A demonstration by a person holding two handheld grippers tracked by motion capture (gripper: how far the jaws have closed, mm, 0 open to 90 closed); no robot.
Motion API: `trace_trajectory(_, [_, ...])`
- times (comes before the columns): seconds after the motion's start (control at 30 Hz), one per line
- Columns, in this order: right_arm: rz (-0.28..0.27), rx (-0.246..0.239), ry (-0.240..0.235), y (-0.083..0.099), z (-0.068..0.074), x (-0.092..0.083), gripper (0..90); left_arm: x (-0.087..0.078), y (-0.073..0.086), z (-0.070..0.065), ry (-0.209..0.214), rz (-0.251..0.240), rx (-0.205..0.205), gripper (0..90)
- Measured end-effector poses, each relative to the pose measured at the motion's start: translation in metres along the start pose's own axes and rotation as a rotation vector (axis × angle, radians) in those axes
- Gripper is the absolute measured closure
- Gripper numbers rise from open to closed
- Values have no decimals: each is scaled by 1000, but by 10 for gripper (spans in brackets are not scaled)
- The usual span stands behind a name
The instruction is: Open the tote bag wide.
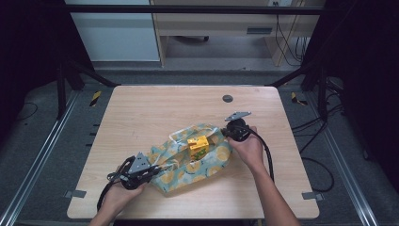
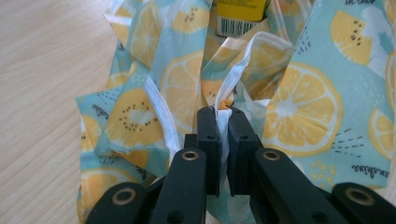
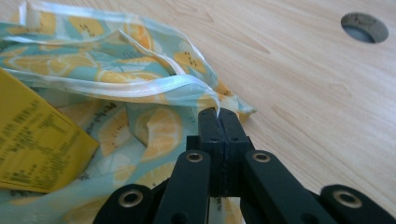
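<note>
The left gripper (image 2: 223,116) is clamped on a white-edged fold of the fruit-print bag (image 2: 299,102), its jaws nearly together with the trim pinched between them. In the high view the left hand (image 1: 123,188) comes in from the bottom edge, forearm angled up and to the right, holding that gripper (image 1: 157,170) low at the bag's (image 1: 207,165) near-left end. The right gripper (image 3: 219,113) has its jaws pressed together on the bag's white trim (image 3: 140,86) at the cloth's edge. The right hand (image 1: 248,148) reaches from the lower right, wrist bent inward, with its gripper (image 1: 225,133) at the bag's far-right end.

The bag lies crumpled on the wooden counter (image 1: 150,108), slightly front of centre. A yellow box (image 1: 198,145) stands in its folds; its print is too blurred to read (image 3: 32,140), and the left gripper view cuts it off at the top (image 2: 240,14). A round grey hole (image 1: 227,98) sits toward the counter's far side.
</note>
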State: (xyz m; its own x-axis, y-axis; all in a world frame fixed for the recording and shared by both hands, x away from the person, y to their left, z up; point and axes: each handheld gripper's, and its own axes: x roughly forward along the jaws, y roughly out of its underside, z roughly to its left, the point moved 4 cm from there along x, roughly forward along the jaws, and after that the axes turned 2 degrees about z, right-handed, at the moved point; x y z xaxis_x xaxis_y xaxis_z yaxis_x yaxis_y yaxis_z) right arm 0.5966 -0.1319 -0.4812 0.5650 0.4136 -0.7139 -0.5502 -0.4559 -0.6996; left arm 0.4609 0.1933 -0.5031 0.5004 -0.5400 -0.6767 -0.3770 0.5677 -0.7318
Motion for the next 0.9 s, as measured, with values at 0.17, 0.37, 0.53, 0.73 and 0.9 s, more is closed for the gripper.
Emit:
trace_trajectory(0.17, [20,10,2,6,-4,6,900,1,1,-1,9,6,-8,869])
trace_trajectory(0.37, [28,21,3,11,-5,10,900,5,2,-4,18,25,-7,883])
trace_trajectory(0.53, [36,18,3,16,-4,12,900,7,2,-7,25,36,0,884])
trace_trajectory(0.73, [37,17,8,16,-5,13,900,11,4,-11,26,64,18,885])
trace_trajectory(0.9, [59,9,13,19,-5,15,900,12,4,-15,35,71,27,885])
